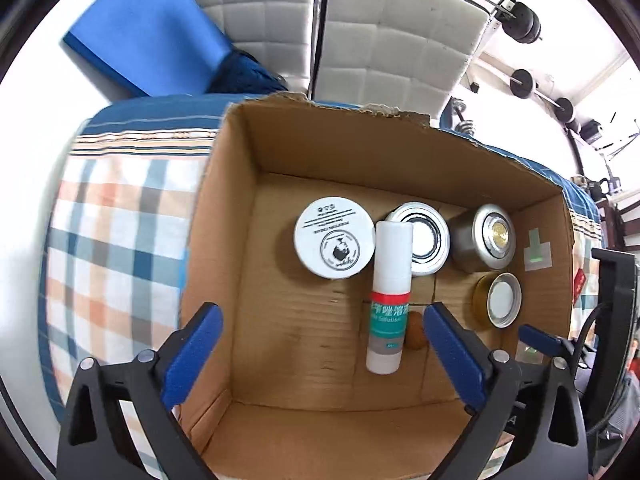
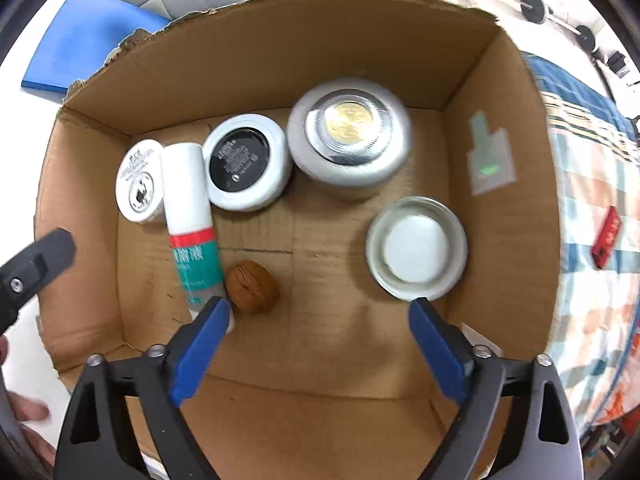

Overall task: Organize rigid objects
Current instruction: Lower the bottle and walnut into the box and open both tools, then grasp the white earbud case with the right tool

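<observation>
An open cardboard box lies on a plaid bed. On its floor are a white jar, a silver tin, a silver can with a gold top, a white-lidded jar, a walnut and a white bottle with a red band lying flat. My left gripper hangs open above the bottle, not touching it. My right gripper is open over bare box floor, between walnut and lidded jar.
Plaid bedding surrounds the box. A blue pad and white padded panels stand behind it. Dumbbells are at the far right. A red packet lies on the bed right of the box. A hand shows low left.
</observation>
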Action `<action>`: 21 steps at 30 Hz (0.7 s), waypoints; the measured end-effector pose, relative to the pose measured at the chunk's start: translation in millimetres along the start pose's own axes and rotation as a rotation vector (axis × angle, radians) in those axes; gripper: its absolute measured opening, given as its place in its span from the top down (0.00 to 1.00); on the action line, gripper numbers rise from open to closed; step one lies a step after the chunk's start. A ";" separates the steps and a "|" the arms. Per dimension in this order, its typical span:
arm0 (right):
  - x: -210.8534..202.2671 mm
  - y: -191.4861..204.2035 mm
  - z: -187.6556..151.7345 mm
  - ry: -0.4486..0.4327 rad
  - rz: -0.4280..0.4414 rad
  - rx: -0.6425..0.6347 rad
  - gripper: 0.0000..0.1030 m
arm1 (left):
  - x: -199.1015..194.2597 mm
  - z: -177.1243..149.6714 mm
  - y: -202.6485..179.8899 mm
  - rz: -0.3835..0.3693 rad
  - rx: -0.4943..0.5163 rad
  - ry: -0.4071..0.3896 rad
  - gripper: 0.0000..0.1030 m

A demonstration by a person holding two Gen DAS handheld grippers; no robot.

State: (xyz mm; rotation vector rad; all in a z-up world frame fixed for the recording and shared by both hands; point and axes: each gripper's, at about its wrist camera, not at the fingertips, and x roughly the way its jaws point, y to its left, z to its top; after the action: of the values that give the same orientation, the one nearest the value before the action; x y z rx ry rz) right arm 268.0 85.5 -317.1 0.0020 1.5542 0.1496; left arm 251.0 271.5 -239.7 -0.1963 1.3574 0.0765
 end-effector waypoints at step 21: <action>-134.9 -20.1 -79.0 -0.219 0.031 -0.038 0.00 | -106.9 -69.1 -50.6 0.022 0.016 -0.166 0.00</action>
State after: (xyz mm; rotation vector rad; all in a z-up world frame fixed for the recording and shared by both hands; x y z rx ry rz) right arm 189.9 45.1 -186.2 0.0121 1.3328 0.1968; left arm 170.3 215.4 -144.3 -0.1586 1.1950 0.0982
